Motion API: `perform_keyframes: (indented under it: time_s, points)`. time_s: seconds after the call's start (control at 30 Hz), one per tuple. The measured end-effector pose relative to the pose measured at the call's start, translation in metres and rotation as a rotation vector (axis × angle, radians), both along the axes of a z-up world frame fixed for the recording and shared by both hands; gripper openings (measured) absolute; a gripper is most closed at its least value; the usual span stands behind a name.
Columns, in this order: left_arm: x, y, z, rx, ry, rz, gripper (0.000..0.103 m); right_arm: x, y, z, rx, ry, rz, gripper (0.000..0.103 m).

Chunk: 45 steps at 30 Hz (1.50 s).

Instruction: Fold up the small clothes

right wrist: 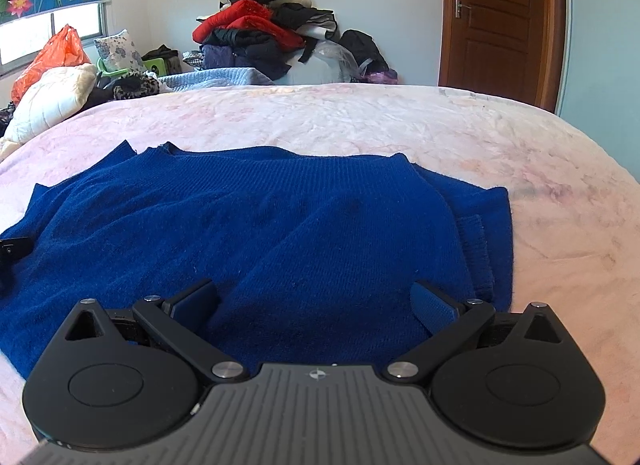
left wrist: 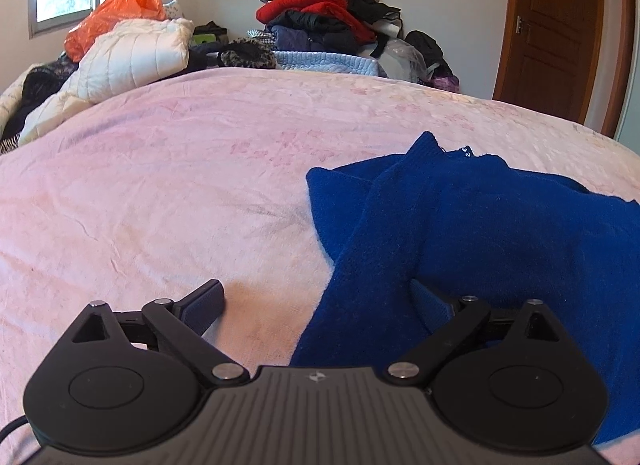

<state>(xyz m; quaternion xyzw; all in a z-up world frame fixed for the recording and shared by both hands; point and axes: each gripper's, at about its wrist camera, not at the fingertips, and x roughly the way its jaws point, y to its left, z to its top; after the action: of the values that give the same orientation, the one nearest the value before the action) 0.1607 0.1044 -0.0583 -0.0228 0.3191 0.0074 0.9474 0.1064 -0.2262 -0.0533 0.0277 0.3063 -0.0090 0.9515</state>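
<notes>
A dark blue knitted sweater point(right wrist: 280, 225) lies partly folded on the pink bedspread point(right wrist: 520, 153), its sleeves laid over the body. My right gripper point(right wrist: 314, 301) hovers over its near part, jaws wide apart, nothing pinched between the pads. In the left wrist view the same sweater point(left wrist: 480, 233) fills the right half. My left gripper point(left wrist: 316, 301) stands open at the sweater's left edge: one fingertip is over bare bedspread point(left wrist: 160, 193), the other over blue knit. A bit of the left gripper shows at the right wrist view's left edge.
A white quilted jacket point(left wrist: 132, 57) and an orange plastic bag point(left wrist: 116, 13) lie at the bed's far left. A heap of red and dark clothes point(right wrist: 260, 33) is piled against the far wall. A brown wooden door point(right wrist: 500, 17) stands at the right.
</notes>
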Motion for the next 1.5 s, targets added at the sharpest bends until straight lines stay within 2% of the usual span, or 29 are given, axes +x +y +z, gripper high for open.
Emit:
perform_keyframes:
  time_s: [0.17, 1.5]
  points:
    - [-0.0014, 0.002, -0.0009, -0.004, -0.004, 0.002, 0.101, 0.0017, 0.0041, 0.0001, -0.031, 0.009, 0.003, 0.103]
    - [-0.001, 0.0054, -0.0009, -0.016, -0.01, 0.003, 0.101, 0.0019, 0.0031, 0.0004, -0.027, 0.008, 0.004, 0.103]
